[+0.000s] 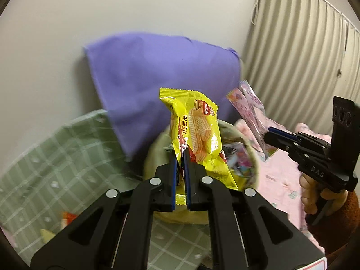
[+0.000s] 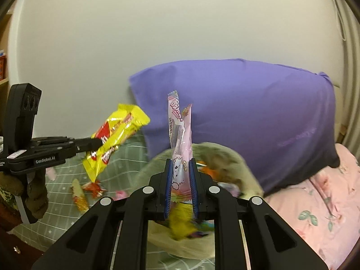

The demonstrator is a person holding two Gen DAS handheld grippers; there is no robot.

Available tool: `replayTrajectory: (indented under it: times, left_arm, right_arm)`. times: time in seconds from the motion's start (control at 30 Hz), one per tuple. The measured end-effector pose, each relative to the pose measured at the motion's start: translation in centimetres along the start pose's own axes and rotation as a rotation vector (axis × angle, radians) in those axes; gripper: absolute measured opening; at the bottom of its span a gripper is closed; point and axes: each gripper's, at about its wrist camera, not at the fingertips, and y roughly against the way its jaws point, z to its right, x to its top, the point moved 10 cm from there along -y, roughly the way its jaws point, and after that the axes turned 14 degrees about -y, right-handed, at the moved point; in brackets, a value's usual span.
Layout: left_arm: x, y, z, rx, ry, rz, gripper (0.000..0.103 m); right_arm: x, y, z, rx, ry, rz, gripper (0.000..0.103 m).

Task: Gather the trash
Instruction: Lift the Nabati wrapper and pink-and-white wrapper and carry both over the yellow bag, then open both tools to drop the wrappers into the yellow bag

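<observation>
My left gripper is shut on a yellow wafer wrapper, which stands up between its blue pads above a beige basket holding several wrappers. My right gripper is shut on a pink candy wrapper, upright over the same beige basket. In the left wrist view the right gripper enters from the right with the pink wrapper. In the right wrist view the left gripper comes in from the left gripping the yellow wrapper.
A purple pillow leans on the wall behind the basket. The basket sits on a bed with a green checked cover and pink floral sheet. Loose wrappers lie on the green cover. Curtains hang at right.
</observation>
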Motion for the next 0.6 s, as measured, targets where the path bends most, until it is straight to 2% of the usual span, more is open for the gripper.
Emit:
replayTrajectory:
  times: [0.13,0.37,0.6]
  left_arm:
    - [-1.0,-3.7,2.4,-0.049,-0.035,-0.075,0.006]
    - [-4.0,-8.7,3.4,-0.049,-0.072,-0.198,0.006]
    - [-4.6,-12.4,1.9,-0.016,-0.054,-0.241,0.006]
  right_arm:
    - [-2.0,-2.1,1.3,-0.018,0.033,-0.094,0.015]
    - [-4.9,-7.1,2.1,0.010,0.046,-0.231,0.015]
    - [-4.7,-11.1,2.7,-0.009,0.139,-0.267,0.015]
